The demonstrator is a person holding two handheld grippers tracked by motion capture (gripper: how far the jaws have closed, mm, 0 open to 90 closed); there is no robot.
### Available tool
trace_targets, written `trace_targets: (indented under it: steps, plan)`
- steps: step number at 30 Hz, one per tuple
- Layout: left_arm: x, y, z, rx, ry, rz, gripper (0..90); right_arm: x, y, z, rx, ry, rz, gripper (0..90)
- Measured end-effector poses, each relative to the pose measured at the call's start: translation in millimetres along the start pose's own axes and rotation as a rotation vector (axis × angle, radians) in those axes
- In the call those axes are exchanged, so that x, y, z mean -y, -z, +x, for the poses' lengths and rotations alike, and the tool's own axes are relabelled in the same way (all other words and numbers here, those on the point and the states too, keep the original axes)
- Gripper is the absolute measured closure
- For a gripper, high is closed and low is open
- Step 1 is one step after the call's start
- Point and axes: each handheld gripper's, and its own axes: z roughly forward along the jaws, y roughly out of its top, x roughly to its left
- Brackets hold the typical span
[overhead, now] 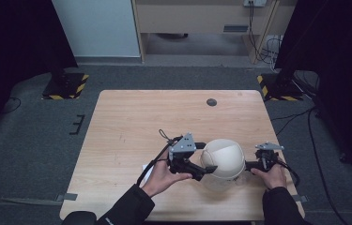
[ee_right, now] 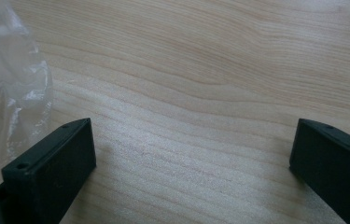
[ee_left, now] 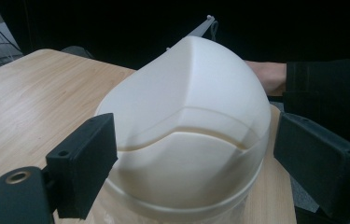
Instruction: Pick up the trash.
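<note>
1. Your left hand (overhead: pixel 162 176) holds the left gripper (overhead: pixel 205 169) at the near middle of the wooden table (overhead: pixel 131 126), pointing to the right at a white domed shell (overhead: pixel 223 158).
2. In the left gripper view, its jaws stand spread wide on either side of the white domed shell (ee_left: pixel 191 126). The left jaw sits right at the shell's edge and the right jaw just beside its other side. I cannot tell whether either pad is actually touching it.
3. The shell rests near the table's front edge, between your two grippers, with its seamed top facing up. Something clear and crinkled shows beneath its near side.
4. Your right hand (overhead: pixel 272 177) holds the right gripper (overhead: pixel 249 165) just to the right of the shell, pointing towards it.
5. In the right gripper view, its jaws are wide apart over bare wood, with nothing between them. Clear crinkled plastic (ee_right: pixel 7 84) lies beside its left jaw.
</note>
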Motion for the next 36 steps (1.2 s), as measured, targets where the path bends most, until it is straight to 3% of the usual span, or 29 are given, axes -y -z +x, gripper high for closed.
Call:
trace_targets:
  steps: [24,36]
  plan:
    - [-2.0,-18.7,-4.4,0.010,-0.039,0.049,12.2,0.0,0.0,0.0,0.000,0.000,0.000,0.5]
    - [-10.6,-14.8,-1.5,-0.008,-0.021,0.002,13.2,0.0,0.0,0.0,0.000,0.000,0.000,0.5]
